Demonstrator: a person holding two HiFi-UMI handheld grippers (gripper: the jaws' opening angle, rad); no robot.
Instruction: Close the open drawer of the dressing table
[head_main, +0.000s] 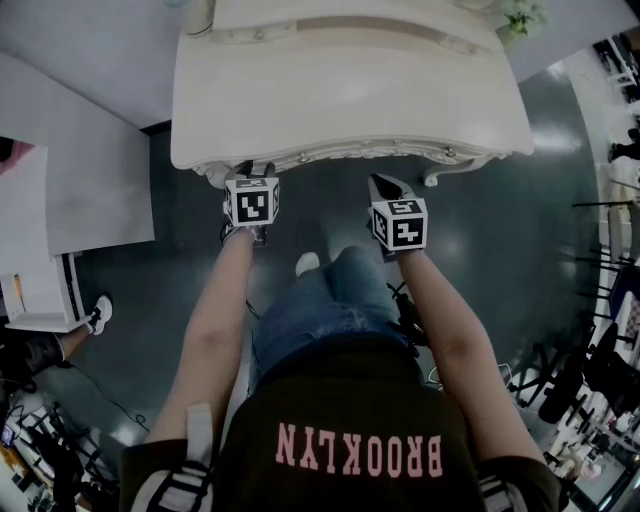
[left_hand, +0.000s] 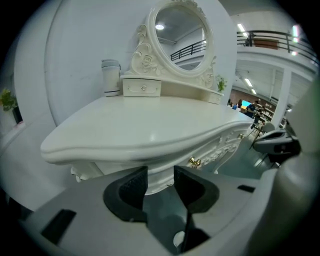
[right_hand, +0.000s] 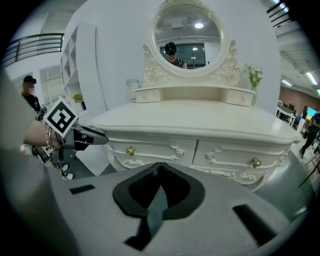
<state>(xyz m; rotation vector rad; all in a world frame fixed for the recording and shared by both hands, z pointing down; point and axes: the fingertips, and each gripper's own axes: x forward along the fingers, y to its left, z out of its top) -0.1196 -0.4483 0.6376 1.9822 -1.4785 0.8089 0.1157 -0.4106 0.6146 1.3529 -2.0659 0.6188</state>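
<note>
The white dressing table (head_main: 340, 90) fills the top of the head view. In the right gripper view its two front drawers (right_hand: 155, 150) (right_hand: 240, 157) with gold knobs (right_hand: 130, 150) look flush with the front. My left gripper (head_main: 252, 170) is at the table's front left edge. Its jaws (left_hand: 160, 182) stand open, with the carved apron showing in the gap and nothing gripped. My right gripper (head_main: 385, 188) hangs a little back from the front edge, right of centre. Its jaws (right_hand: 159, 170) are shut, tips touching, with nothing held.
An oval mirror (right_hand: 187, 35), a canister (left_hand: 111, 77), a small plant (right_hand: 253, 75) and little top drawers (left_hand: 142, 87) sit at the table's back. A white board (head_main: 90, 180) stands left. Another person's shoe (head_main: 98, 312) is nearby. Stands and gear (head_main: 600, 370) crowd the right.
</note>
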